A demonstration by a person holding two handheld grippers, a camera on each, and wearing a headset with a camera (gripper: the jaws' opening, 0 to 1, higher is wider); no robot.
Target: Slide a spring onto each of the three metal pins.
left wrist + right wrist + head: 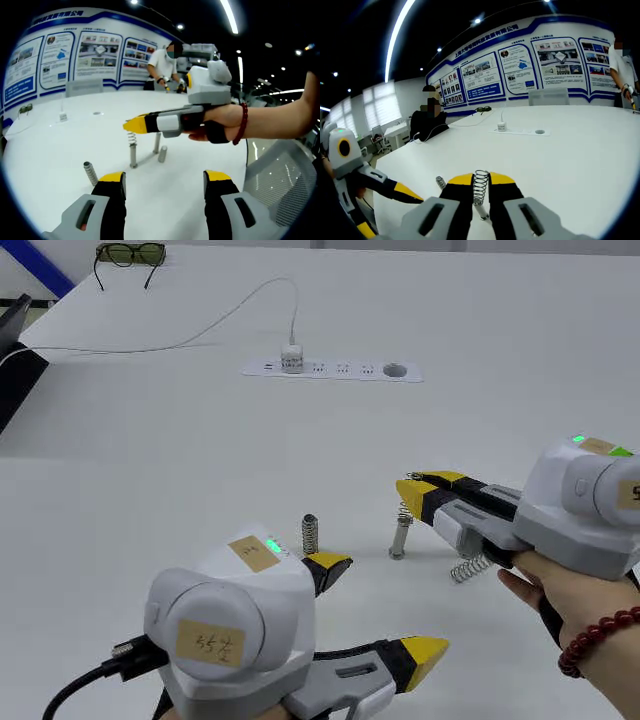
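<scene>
The right tool pinches the spring, likely light and squashy, gently by its coils above the pin (the left tool gapes empty).

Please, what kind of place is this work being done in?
Probably a company showroom or meeting hall rather than a workshop: a large white table with a power strip set into it, blue-edged display boards along the curved wall, and spotlights in a dark ceiling.
</scene>
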